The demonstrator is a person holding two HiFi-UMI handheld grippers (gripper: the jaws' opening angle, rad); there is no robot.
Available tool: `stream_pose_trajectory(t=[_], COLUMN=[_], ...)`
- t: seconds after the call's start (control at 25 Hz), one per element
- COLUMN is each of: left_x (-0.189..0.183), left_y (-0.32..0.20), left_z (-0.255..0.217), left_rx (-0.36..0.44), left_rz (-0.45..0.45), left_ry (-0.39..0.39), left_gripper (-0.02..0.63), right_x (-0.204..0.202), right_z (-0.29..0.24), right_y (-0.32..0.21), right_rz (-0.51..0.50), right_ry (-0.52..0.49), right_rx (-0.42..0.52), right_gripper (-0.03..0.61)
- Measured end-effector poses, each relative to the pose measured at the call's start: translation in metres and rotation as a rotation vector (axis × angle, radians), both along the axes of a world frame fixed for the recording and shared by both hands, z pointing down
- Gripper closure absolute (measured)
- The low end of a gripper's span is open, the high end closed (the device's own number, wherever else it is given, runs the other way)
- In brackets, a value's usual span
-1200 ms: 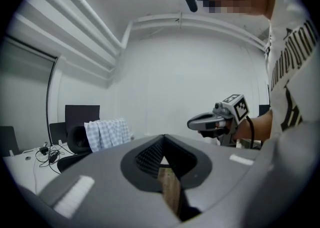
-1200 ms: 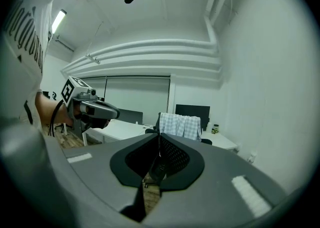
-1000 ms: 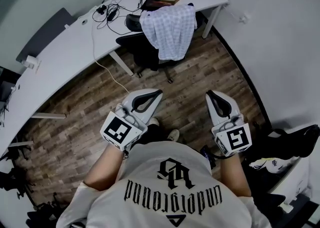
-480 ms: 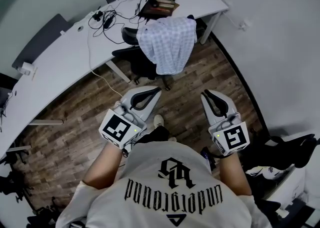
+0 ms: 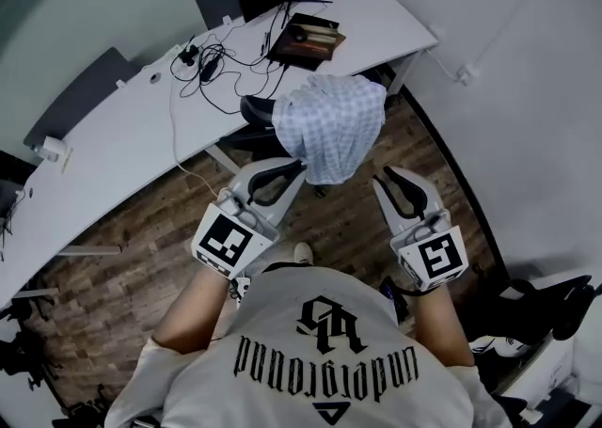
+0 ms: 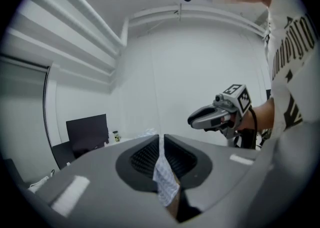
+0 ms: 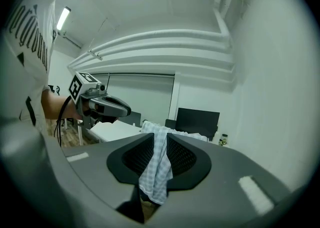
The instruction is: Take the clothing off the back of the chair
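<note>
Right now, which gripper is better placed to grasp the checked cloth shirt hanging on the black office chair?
Right, probably. The right gripper has just been opening its jaws; they stand apart, facing the checked shirt. The left gripper is about as near but shut, so it must open first.

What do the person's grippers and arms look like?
Left hand-held gripper and right hand-held gripper: grey shells, black ribbed pads, each with a white cube of black square markers. A black cable loops at the right one. Arms bare below a short-sleeved pale T-shirt with black print.
</note>
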State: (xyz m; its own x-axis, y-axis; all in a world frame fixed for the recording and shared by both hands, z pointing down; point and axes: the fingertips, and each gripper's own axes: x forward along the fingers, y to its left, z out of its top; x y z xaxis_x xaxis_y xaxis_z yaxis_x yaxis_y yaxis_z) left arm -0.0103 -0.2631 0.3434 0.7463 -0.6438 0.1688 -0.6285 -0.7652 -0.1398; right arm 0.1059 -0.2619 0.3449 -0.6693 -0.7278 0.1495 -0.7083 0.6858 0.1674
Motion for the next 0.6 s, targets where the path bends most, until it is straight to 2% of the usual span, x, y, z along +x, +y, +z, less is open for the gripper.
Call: stream_pose_trajectory(t=[0.08,0.2,0.32,0.44,0.6], left_x=[-0.006,-0.014,-0.021,-0.022,-0.017], left_y=[-0.014,-0.031,-0.049,-0.062,-0.078], left_z=[-0.004,-0.006,-0.006,-0.007,0.001], left_rx=[0.025,0.016,0.04,0.039,0.043], left_rz=[0.011,0.017,0.032,0.036,0.036], left_ry=[-0.007,-0.02,-0.059,-0.095,-0.17], left_gripper=[0.56,0.56,0.521,0.48,0.424], right_x=[-0.008,-0.021,-0.03,-0.033,-0.032], right_z=[-0.003,-0.006,-0.011,-0.007,0.009], right_y=[-0.015,-0.032,-0.048,-0.062,-0.083], right_rz=[-0.006,-0.024,-0.043,-0.071,-0.124], right_ry=[0.004,0.018,0.051,0.094,0.146], right_rx=[0.011,0.028,0.035,-0.004,-0.057], right_gripper=[0.506,0.506,0.479,0.461,0.398])
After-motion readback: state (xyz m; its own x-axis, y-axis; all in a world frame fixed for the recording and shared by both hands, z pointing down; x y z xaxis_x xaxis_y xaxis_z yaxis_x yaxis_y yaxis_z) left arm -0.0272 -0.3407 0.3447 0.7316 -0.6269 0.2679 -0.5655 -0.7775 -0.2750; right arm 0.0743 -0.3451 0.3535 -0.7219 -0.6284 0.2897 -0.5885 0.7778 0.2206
